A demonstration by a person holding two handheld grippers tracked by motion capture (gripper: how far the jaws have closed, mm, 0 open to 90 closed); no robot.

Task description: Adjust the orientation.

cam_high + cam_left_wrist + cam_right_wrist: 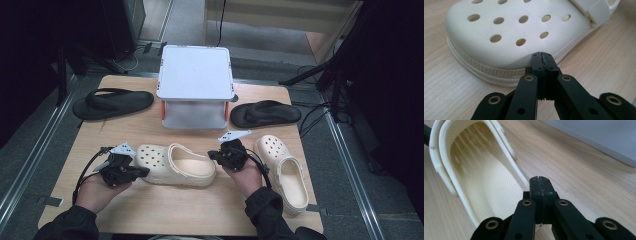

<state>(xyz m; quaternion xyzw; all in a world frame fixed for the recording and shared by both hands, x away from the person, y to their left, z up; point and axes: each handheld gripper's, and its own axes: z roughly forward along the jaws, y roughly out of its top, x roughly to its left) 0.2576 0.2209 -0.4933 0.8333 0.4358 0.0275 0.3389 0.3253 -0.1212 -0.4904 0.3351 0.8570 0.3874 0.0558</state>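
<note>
A cream clog [175, 165] lies on the wooden table [150, 210] between my two grippers, toe to the left. My left gripper [145, 171] is shut with nothing in it. In the left gripper view its tips [541, 54] rest against the clog's holed toe [506, 32]. My right gripper [211, 156] is shut too, and empty. Its tips [540, 179] sit at the heel rim of the clog's opening [486, 182]. A second cream clog [282, 172] lies to the right of my right hand, toe pointing away.
A white box-like stand [195, 85] with orange side clips stands at the back middle of the table. One black flip-flop [112, 104] lies to its left and another [265, 113] to its right. Dark stands and cables surround the table.
</note>
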